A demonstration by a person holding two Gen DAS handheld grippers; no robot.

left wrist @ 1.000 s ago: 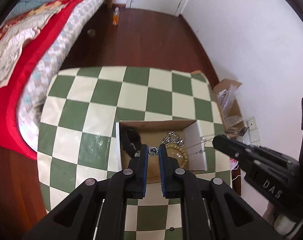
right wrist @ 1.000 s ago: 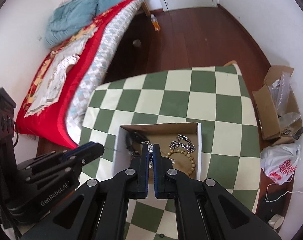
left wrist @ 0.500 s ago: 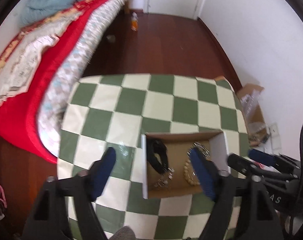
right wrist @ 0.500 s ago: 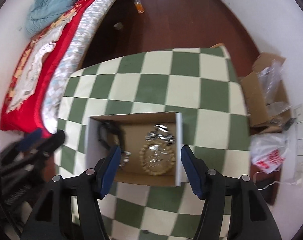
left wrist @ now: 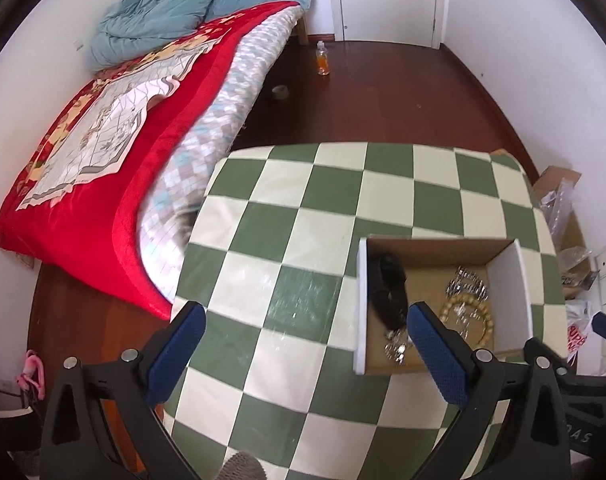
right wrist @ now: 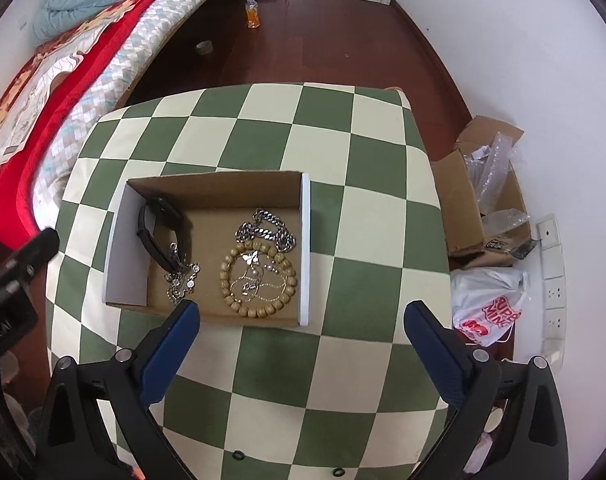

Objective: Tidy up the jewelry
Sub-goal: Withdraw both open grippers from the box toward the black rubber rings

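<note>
An open cardboard box [right wrist: 219, 188] [left wrist: 507, 268] sits on the green-and-cream checkered table [right wrist: 323, 128] [left wrist: 287, 240]. Inside lie a black watch [right wrist: 161, 232] [left wrist: 389, 288], a crystal bracelet [right wrist: 181, 276] [left wrist: 397, 346], a chunky silver chain [right wrist: 269, 232] [left wrist: 469, 284], and a wooden bead bracelet [right wrist: 259, 278] [left wrist: 469, 318] with thin gold and silver chains inside its ring. My right gripper [right wrist: 301, 320] hovers open above the box's near edge, holding nothing. My left gripper [left wrist: 303, 326] is open above the table, left of the box, also holding nothing.
A bed with a red blanket [left wrist: 103, 128] runs along the table's left side. An orange bottle [right wrist: 253, 14] and a tape roll [right wrist: 204, 46] stand on the wooden floor. A carton with bubble wrap [right wrist: 487, 196] and a white plastic bag [right wrist: 491, 304] lie to the right.
Both grippers went from shut to wide open and rose back from the box. The crystal bracelet and thin chains now lie in the box.
</note>
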